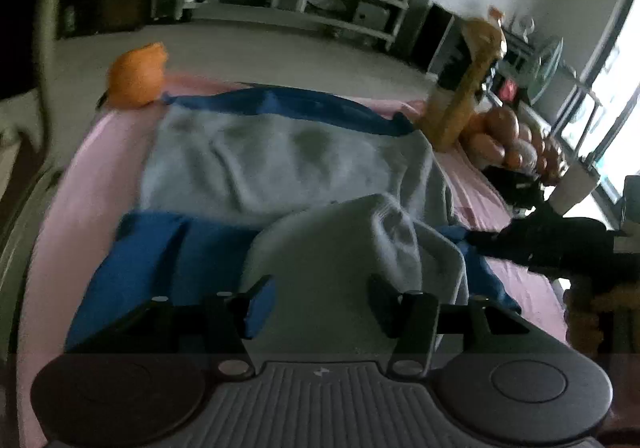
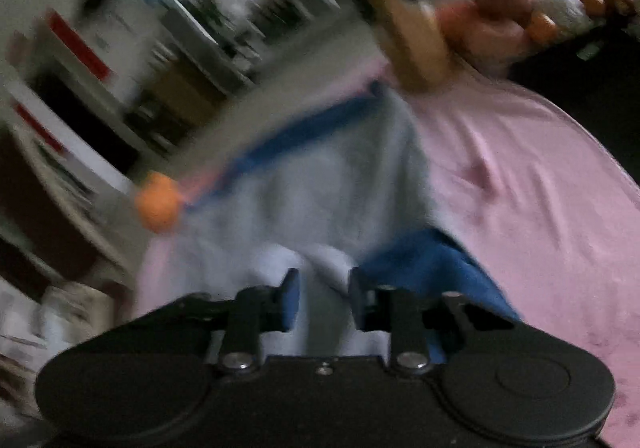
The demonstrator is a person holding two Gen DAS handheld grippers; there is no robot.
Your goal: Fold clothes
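A grey garment (image 1: 280, 155) with blue trim lies spread on a pink sheet (image 1: 80, 175). One grey flap (image 1: 340, 240) is folded over its near part, beside a blue panel (image 1: 168, 260). My left gripper (image 1: 322, 302) hovers at the near edge with its jaws wide apart, and the grey flap lies between them unpinched. The right gripper (image 1: 480, 238) comes in from the right, its tips at the blue edge. In the blurred right wrist view the right gripper (image 2: 325, 298) stands narrowly open over a ridge of the grey garment (image 2: 320, 175), with its pads clear of the cloth.
An orange cushion (image 1: 138, 75) sits at the sheet's far left corner. A tall yellow plush toy (image 1: 468, 87) and a heap of brown and orange soft toys (image 1: 508, 135) stand at the far right. Shelves line the back wall. The pink sheet (image 2: 540, 167) stretches right of the garment.
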